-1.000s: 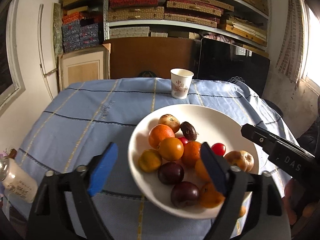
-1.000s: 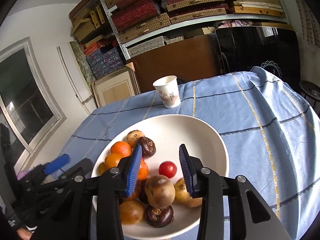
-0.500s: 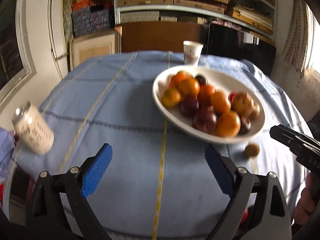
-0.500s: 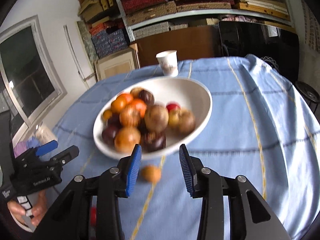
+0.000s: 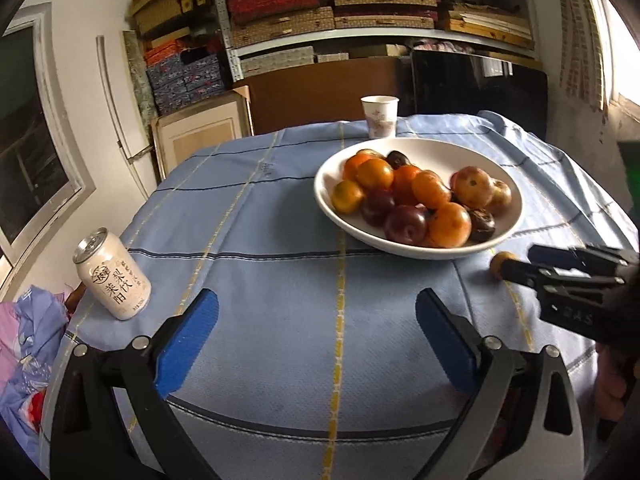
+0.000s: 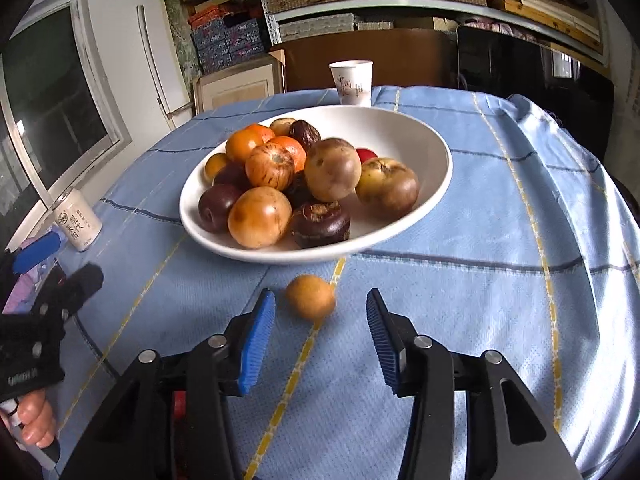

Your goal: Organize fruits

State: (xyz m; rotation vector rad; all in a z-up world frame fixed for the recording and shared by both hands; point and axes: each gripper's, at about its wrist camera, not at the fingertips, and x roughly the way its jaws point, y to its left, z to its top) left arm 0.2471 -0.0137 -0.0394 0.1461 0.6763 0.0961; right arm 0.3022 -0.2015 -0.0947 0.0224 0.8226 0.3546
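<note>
Both grippers hang empty over the blue tablecloth (image 6: pixel 500 208): the left gripper (image 5: pixel 316 338) gapes wide, its jaws just opening. The right gripper (image 6: pixel 320 332), also just opening, frames a small loose yellow fruit (image 6: pixel 310 296) lying near the white fruit bowl (image 6: pixel 424 200).

One white bowl (image 6: pixel 436 184) of fruit; one small yellow-brown fruit (image 6: pixel 310 296) loose on the cloth. One paper cup (image 6: pixel 351 81). One drink can (image 5: pixel 113 279). Two grippers: left gripper (image 5: pixel 316 336), right gripper (image 6: pixel 320 336). Fruit in bowl overlapping; exact count unclear.
</note>
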